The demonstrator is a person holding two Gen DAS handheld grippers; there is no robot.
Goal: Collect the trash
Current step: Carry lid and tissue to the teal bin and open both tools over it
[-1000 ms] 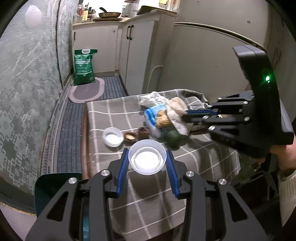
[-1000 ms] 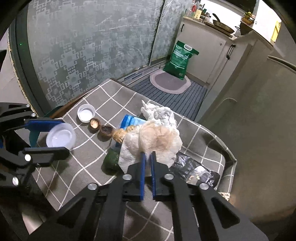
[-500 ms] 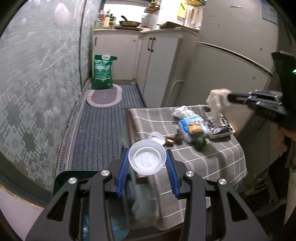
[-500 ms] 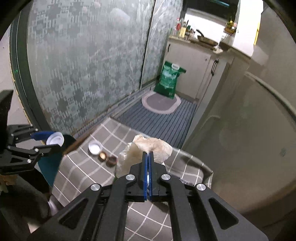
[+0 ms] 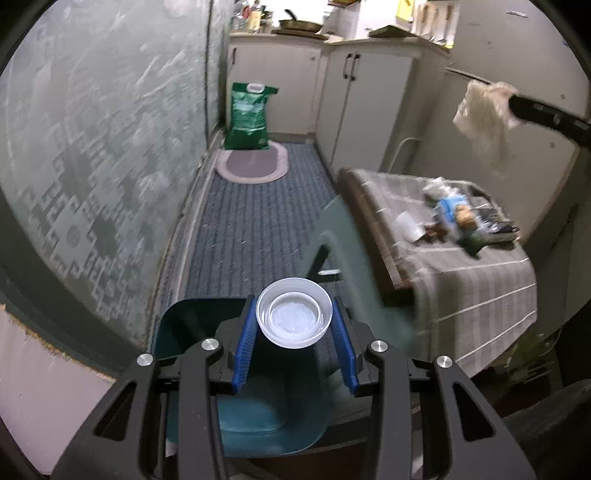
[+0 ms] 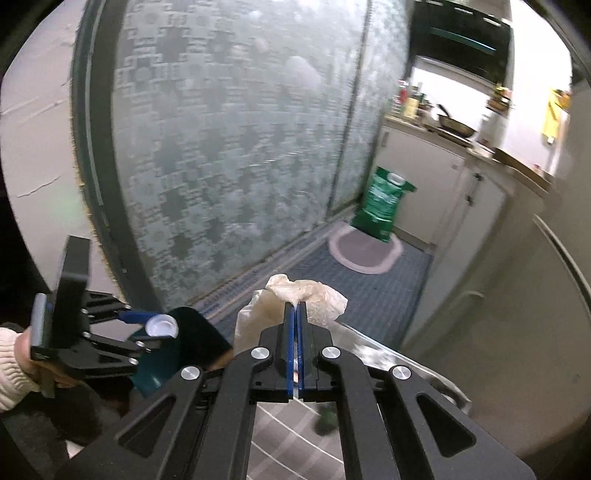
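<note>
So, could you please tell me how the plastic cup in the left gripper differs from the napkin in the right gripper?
The plastic cup is rigid, round and clear, while the napkin is soft, crumpled and off-white. The left gripper holds the cup by its sides with the fingers spread; the right gripper pinches the napkin with its fingers nearly together, so it hangs limp. The cup is over the teal bin; the napkin is above the table. Both are lifted clear.

Dim room, with bright light only from the far kitchen. Blurry on the tabletop and the patterned glass wall. Bent and dark round the edges. Sharp on the near black claw arms.
</note>
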